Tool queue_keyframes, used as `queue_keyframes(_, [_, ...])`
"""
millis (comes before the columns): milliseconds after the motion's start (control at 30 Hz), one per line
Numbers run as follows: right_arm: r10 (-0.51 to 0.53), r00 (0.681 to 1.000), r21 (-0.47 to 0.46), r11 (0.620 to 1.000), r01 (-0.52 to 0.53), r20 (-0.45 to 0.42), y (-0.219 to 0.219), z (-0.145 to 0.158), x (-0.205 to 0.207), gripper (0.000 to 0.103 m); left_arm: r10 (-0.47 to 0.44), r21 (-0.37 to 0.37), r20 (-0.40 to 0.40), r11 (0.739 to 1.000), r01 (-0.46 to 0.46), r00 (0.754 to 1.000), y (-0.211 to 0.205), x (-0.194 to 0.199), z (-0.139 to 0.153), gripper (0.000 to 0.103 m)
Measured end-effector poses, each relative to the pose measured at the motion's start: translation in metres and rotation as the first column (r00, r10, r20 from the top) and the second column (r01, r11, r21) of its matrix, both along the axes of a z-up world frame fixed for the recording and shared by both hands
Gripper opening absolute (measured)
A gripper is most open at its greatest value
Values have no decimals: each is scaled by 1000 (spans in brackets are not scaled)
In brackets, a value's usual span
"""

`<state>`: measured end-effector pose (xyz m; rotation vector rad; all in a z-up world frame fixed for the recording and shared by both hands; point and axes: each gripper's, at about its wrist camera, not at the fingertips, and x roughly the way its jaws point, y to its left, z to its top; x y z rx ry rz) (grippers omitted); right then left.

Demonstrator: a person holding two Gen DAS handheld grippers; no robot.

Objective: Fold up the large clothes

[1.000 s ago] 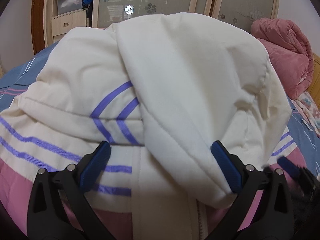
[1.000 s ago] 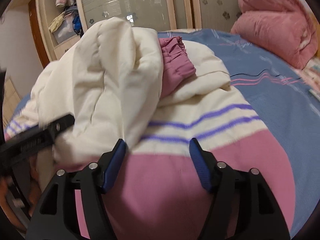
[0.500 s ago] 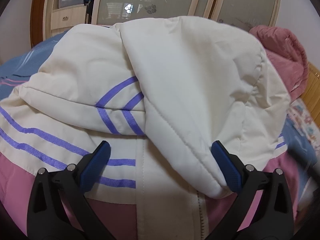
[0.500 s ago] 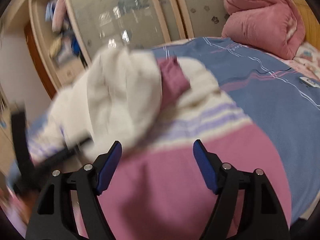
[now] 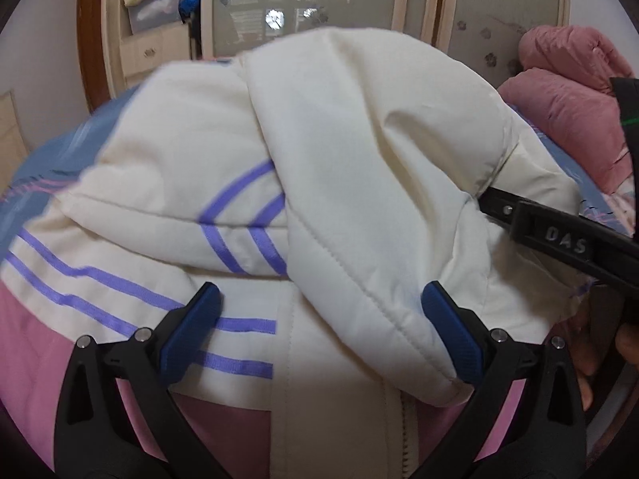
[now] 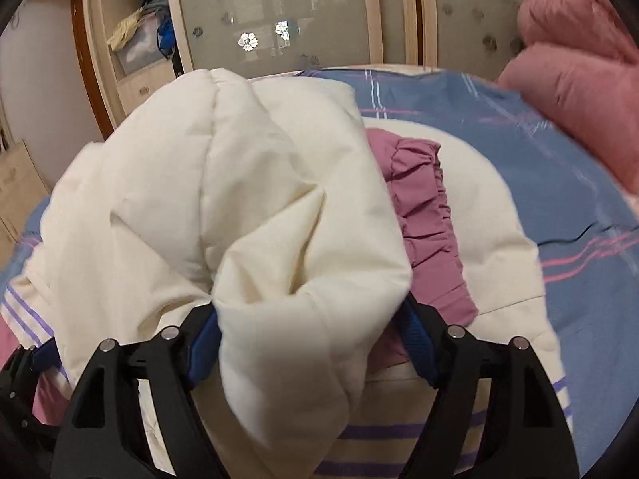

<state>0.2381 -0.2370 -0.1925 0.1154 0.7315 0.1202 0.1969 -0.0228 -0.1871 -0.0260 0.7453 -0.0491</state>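
A padded cream jacket with purple stripes and a pink lower part lies on the bed, its hood folded over the front. My left gripper is open just above the jacket's zipper front, with the hood's edge between its fingers. My right gripper is open around a bunch of the cream hood, which sits between its blue pads. In the left wrist view, the right gripper reaches into the hood from the right. A pink elastic cuff lies on the jacket.
The bed has a blue striped sheet. A rolled pink quilt lies at the far right. A wooden wardrobe with frosted doors and open shelves stands behind the bed.
My right gripper has moved left from over the pink lower part into the cream hood, which now sits between its fingers. My left gripper has stayed almost still.
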Motion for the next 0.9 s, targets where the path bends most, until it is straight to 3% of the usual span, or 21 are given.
queue_keyframes(67, [3, 1000, -7, 1000, -3, -2, 1, -1, -2, 77, 62, 48, 93, 997, -67, 994, 3, -11, 17, 101])
queue_keyframes(133, [1, 1000, -41, 999, 0, 7, 5, -3, -5, 77, 109, 45, 167, 992, -118, 980, 13, -17, 33, 101])
queue_keyframes(267, [3, 1000, -74, 997, -3, 7, 12, -1, -11, 78, 174, 39, 68, 983, -177, 982, 39, 1, 29, 101])
queue_keyframes(333, [0, 1000, -47, 999, 1, 30, 12, 3, -20, 78, 187, -47, -32, 981, -189, 982, 57, 10, 16, 101])
queue_keyframes(367, [-3, 998, -16, 1000, 4, 55, 11, 6, -25, 78, 193, -150, -68, 968, -201, 979, 72, 9, 14, 101])
queue_keyframes(400, [-17, 994, 42, 999, 12, 111, 6, 14, -39, 78, 201, -254, -80, 943, -215, 976, 86, 5, 16, 101])
queue_keyframes(467, [-33, 980, 74, 997, 19, 196, 2, 29, -67, 78, 233, -363, -87, 898, -249, 969, 107, -1, 22, 101])
queue_keyframes(567, [-5, 983, 15, 1000, 2, 185, 7, 33, -85, 79, 293, -379, -114, 870, -314, 949, 130, -2, 24, 101])
queue_keyframes(633, [-9, 994, 27, 1000, 6, 107, 7, 22, -80, 80, 301, -317, -120, 891, -324, 946, 135, 0, 16, 101])
queue_keyframes(700, [-14, 1000, 65, 998, 16, -18, 9, -3, -63, 80, 277, -222, -125, 928, -299, 953, 123, 4, 4, 101])
queue_keyframes(733, [-14, 999, 72, 997, 18, -52, 10, -13, -58, 83, 262, -90, -108, 958, -272, 959, 106, 6, -3, 101])
queue_keyframes(767, [-11, 998, 74, 997, 16, -68, 10, -23, -51, 85, 258, 20, -86, 966, -257, 962, 91, 6, -7, 101])
queue_keyframes(833, [-3, 998, 64, 998, 7, -67, 13, -21, -55, 89, 265, 171, -30, 952, -256, 964, 65, 3, -12, 101])
queue_keyframes(900, [4, 998, 71, 997, 1, -70, 12, -17, -58, 89, 248, 226, 4, 944, -242, 969, 54, 0, -8, 101])
